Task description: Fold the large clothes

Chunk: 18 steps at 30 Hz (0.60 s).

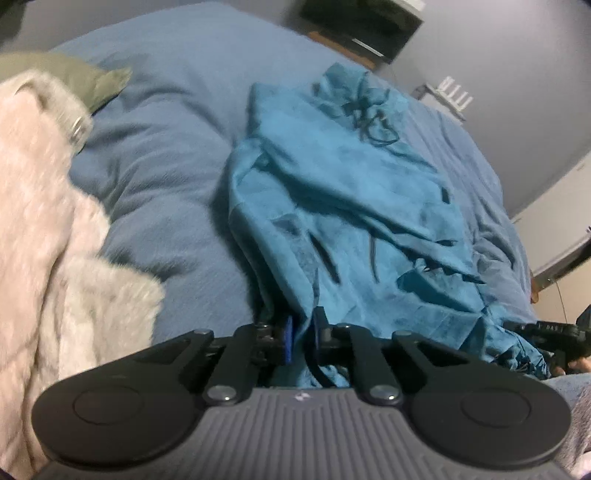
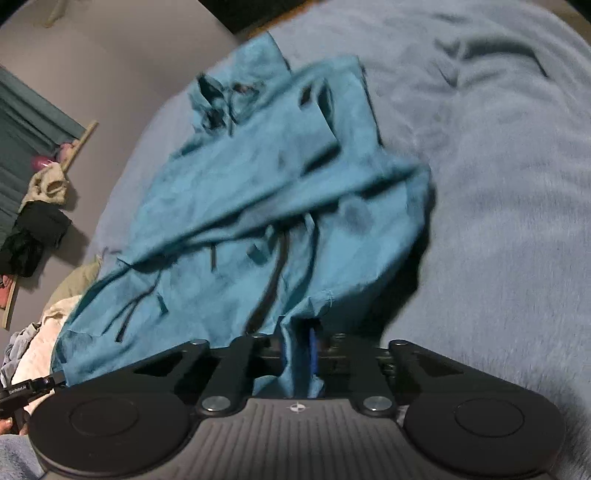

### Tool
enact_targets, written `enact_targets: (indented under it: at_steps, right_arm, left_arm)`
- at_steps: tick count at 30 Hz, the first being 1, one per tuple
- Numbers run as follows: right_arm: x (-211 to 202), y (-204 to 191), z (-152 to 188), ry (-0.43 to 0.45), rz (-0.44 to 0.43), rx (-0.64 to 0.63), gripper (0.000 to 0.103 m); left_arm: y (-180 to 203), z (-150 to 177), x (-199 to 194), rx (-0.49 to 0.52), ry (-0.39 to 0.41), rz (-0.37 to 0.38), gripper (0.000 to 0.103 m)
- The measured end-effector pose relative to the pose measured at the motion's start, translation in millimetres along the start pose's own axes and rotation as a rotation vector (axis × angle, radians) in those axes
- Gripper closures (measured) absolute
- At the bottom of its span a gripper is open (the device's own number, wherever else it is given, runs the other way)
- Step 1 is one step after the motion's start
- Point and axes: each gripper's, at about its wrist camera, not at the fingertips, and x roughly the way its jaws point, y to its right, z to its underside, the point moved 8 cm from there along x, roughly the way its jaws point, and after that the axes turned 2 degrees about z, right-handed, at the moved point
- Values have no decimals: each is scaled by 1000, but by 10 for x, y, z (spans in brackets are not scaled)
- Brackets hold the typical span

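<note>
A large teal garment (image 1: 343, 206) with dark drawstrings lies crumpled on the blue bed cover (image 1: 177, 155). My left gripper (image 1: 301, 341) is shut on the garment's near edge, with teal cloth pinched between the blue pads. My right gripper (image 2: 299, 350) is shut on another part of the near edge of the same garment (image 2: 258, 192), and the cloth stretches away from it over the bed cover (image 2: 498, 221). The right gripper also shows at the right edge of the left wrist view (image 1: 546, 338).
A fluffy cream blanket (image 1: 51, 229) and an olive cloth (image 1: 85, 74) lie at the left of the bed. A dark shelf (image 1: 362, 26) hangs on the far wall. Clothes hang on a wall rack (image 2: 40, 214). More laundry (image 2: 26, 339) is piled at the bed's edge.
</note>
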Motion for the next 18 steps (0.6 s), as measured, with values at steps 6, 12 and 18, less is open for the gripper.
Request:
enact_targets:
  at_steps: [6,12,18]
  right_arm:
    - [-185,-276,-445,164,-91,-33,98]
    - [-147,-443,-998,329,-146,-30,98]
    - [161,-347,-1494,411,-114,37,100]
  left_arm:
    - [242,-531,-13,7,103,99,101]
    - [390,-1088,209,62,192,88,102]
    - [246,-1517,563,-4,216,71,102]
